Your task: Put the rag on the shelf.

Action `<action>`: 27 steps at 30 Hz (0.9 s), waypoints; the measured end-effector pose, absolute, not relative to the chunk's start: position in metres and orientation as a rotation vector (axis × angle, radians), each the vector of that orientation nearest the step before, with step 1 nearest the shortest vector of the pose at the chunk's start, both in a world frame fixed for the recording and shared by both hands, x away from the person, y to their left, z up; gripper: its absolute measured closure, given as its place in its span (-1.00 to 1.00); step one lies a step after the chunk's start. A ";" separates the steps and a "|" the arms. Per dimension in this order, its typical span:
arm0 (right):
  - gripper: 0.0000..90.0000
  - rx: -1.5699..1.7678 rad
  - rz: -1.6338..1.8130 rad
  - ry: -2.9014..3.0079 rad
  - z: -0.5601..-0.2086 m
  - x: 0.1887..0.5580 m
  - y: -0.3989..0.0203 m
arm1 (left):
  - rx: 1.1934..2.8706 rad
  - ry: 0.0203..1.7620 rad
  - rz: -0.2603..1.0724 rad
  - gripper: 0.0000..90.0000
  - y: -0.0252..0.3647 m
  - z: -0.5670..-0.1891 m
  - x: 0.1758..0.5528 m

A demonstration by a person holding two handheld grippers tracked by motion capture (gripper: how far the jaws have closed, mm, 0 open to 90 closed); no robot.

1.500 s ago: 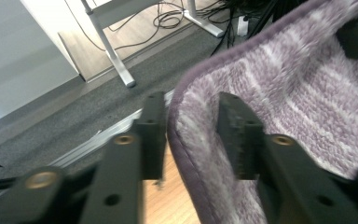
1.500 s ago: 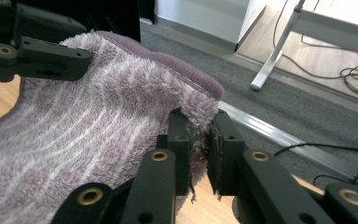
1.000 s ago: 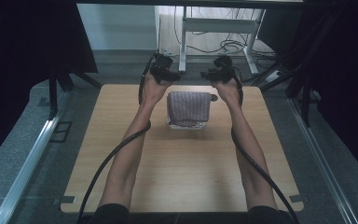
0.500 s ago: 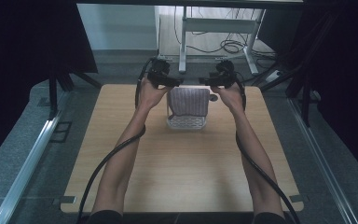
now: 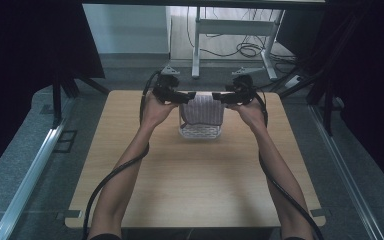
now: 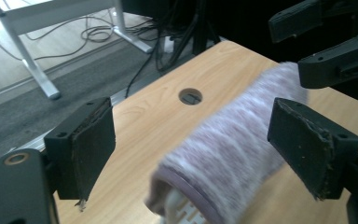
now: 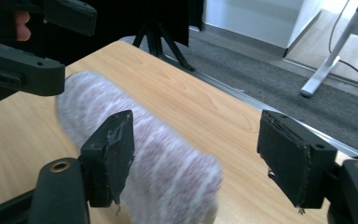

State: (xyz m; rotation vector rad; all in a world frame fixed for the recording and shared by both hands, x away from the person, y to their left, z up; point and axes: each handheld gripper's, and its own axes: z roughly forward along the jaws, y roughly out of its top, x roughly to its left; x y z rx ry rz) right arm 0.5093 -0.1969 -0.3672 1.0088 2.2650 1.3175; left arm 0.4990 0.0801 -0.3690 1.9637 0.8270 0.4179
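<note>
High view: my left gripper (image 5: 186, 95) and right gripper (image 5: 219, 97) face each other across a fuzzy mauve cloth (image 5: 203, 110) draped over a white latticed basket (image 5: 198, 132) at the far middle of the pale wood table (image 5: 195, 170). At this range the jaw gaps are hard to make out.

Left gripper view: my jaws stand wide, their worn black pads (image 6: 93, 147) frayed at the edges. The cloth (image 6: 235, 154) lies between them, blurred; white lattice (image 6: 182, 212) shows beneath, cut off.

Right gripper view: jaws wide, pads (image 7: 286, 156) ragged. The cloth (image 7: 168, 172) lies beside my left pad, possibly touching.
</note>
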 end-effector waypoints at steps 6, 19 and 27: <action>-0.45 0.987 1.335 2.283 -0.372 0.492 -0.202 | 1.970 0.794 0.403 -0.71 0.085 -0.375 0.480; -0.62 0.963 1.299 2.336 -0.383 0.452 -0.221 | 1.983 0.764 0.413 -0.75 0.098 -0.391 0.441; -0.69 0.978 1.274 2.349 -0.397 0.431 -0.226 | 1.979 0.749 0.419 -0.75 0.105 -0.402 0.413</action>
